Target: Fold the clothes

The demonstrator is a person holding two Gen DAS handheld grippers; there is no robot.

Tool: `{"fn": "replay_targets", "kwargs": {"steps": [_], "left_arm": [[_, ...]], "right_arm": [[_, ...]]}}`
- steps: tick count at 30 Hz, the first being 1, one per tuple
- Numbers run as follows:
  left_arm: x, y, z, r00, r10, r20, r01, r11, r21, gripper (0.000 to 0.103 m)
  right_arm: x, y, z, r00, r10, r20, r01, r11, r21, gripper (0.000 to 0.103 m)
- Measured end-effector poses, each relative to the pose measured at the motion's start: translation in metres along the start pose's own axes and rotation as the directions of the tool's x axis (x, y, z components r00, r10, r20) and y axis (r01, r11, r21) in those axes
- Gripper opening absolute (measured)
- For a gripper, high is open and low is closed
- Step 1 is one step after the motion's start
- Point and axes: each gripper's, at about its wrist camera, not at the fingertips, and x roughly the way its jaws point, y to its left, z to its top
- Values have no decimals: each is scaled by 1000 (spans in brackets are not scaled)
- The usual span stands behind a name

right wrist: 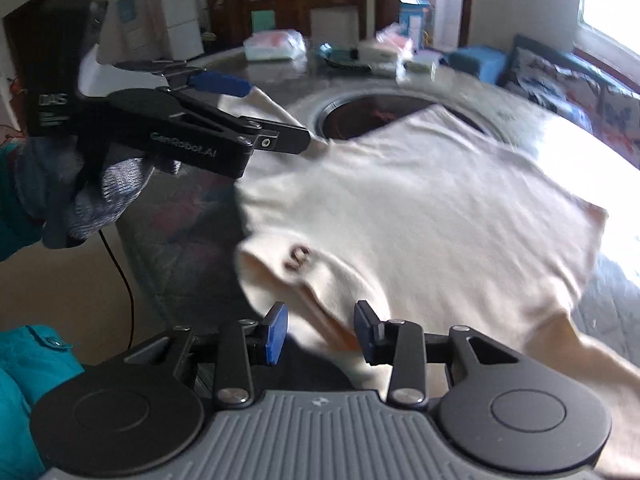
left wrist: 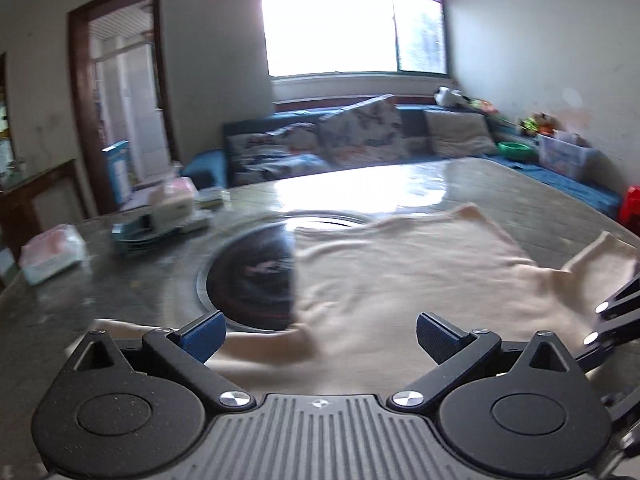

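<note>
Left wrist view looks across a glossy grey stone table [left wrist: 460,184] with a round black recessed burner [left wrist: 252,280] at its centre. A cream short-sleeved cotton T-shirt [left wrist: 400,264] lies spread flat on the table, partly covering the burner. The left gripper [left wrist: 320,332] hangs over the near edge of the shirt with its blue-padded fingers [left wrist: 204,334] spread wide, clasping nothing. Wrapped tissue packs [left wrist: 52,254] sit on the table's far left, and a blue sofa with patterned cushions [left wrist: 360,136] stands under the window [left wrist: 332,20].

From the right wrist, the right gripper [right wrist: 320,334] sits at the shirt's collar, its pads [right wrist: 276,334] partly apart with a fold of cloth between them; whether they pinch it I cannot tell. A small brown mark [right wrist: 298,258] shows near the collar. The gloved left hand [right wrist: 92,196] holds its gripper over the shirt's far corner.
</note>
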Motion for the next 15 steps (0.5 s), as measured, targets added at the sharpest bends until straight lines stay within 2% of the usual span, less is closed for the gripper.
{"fn": "replay_targets", "kwargs": {"steps": [3, 7, 12, 15], "left_arm": [[10, -15, 3, 1000, -14, -17, 14, 1000, 15, 103], [18, -26, 8, 999, -28, -29, 28, 999, 26, 103], [23, -42, 10, 998, -57, -38, 58, 997, 46, 103], [25, -55, 7, 995, -84, -49, 87, 994, 65, 103]], "right_arm": [[-1, -2, -6, 1000, 3, 0, -3, 1000, 14, 37], [-21, -12, -8, 998, -8, 60, 6, 999, 46, 37], [-43, -49, -17, 984, -142, 104, 124, 979, 165, 38], [-44, -74, -21, 975, -195, 107, 164, 956, 243, 38]]}}
